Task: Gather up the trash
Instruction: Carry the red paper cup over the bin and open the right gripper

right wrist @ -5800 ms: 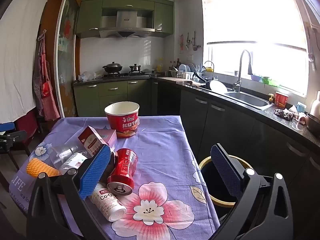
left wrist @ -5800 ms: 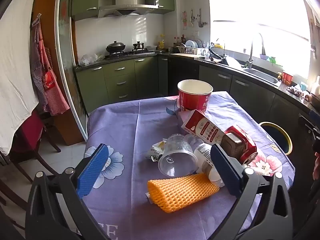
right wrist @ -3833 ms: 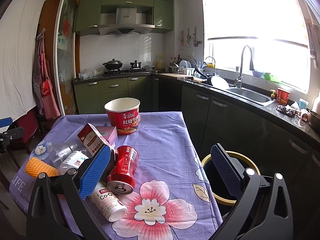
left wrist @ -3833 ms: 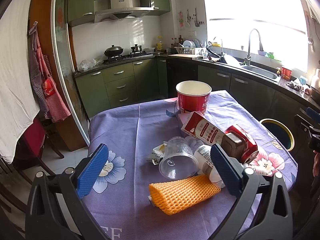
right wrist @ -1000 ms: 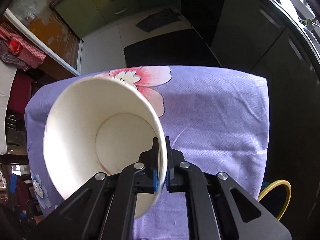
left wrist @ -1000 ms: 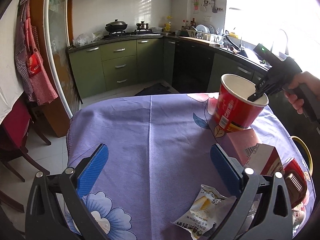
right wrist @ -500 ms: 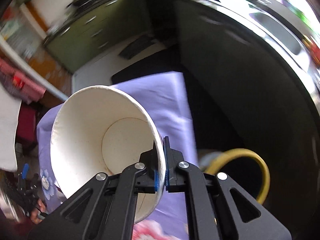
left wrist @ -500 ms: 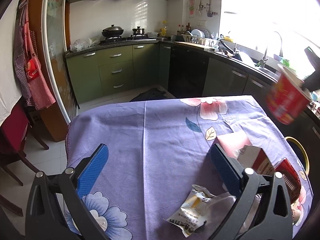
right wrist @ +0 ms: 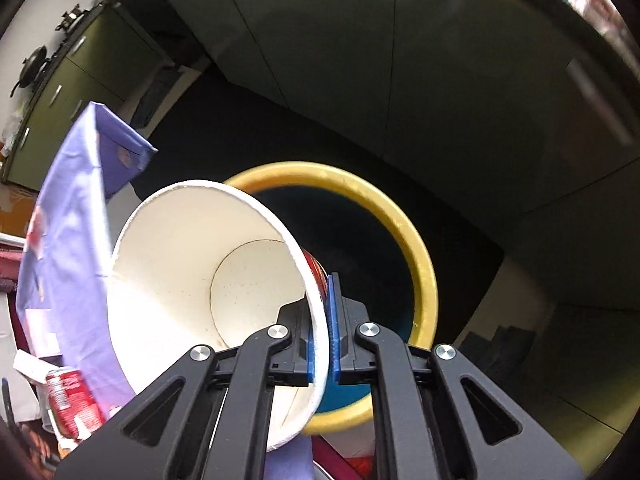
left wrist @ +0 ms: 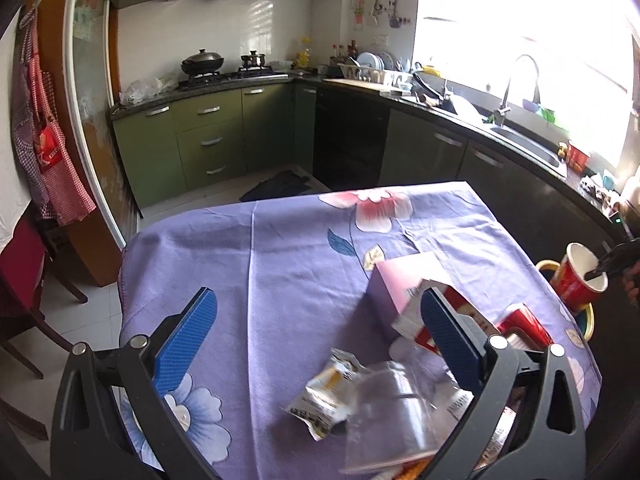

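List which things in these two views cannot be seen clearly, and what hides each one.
- Bin interior: right wrist view, dark, partly behind the red paper cup; contents unknown.
- Clear plastic cup: left wrist view, blurred.
- Red can: left wrist view, half behind the left gripper.
- Right gripper: left wrist view, small, cut by the frame edge.

bin (right wrist: pixel 424 264): lower rim behind cup (right wrist: pixel 192 264) | can (left wrist: pixel 524 326): partly behind left tool (left wrist: pixel 320 336)
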Demonstrator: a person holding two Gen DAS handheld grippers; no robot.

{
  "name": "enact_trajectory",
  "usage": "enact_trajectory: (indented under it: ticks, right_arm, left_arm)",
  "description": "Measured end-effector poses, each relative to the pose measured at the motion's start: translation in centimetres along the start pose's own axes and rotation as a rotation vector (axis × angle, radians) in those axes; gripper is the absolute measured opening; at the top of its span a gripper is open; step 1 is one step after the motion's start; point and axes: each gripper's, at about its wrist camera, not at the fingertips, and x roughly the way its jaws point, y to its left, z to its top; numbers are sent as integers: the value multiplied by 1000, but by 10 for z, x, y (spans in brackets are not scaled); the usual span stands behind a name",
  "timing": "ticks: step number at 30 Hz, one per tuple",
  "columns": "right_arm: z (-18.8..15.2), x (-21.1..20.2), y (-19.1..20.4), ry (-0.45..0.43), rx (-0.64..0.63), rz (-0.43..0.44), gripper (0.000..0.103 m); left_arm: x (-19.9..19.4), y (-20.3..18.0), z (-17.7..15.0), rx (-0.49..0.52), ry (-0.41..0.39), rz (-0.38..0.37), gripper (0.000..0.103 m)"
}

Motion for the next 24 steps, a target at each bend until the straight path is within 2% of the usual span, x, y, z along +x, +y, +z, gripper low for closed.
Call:
enact_trajectory:
  ticks: [3,5,6,13,24]
  right_arm:
    - [4,19,-4,16,5,6,11]
    - [6,23,-6,9,11,10,35]
    - [7,21,-7,-4,11,17,38]
    - [-8,-6,-6,-59,-20,69,38]
    - [-37,-36,38,-79,-137,103,42]
  left_arm:
    - [-4,-8,0,21,12,9,97]
    - [-5,-12,1,27,20,-1,97]
    - [-5,-15,2,28,28,-17,97]
    - [9,-30,3,68,77,-98,97]
    - [62,-55,8,296,184,-315,97]
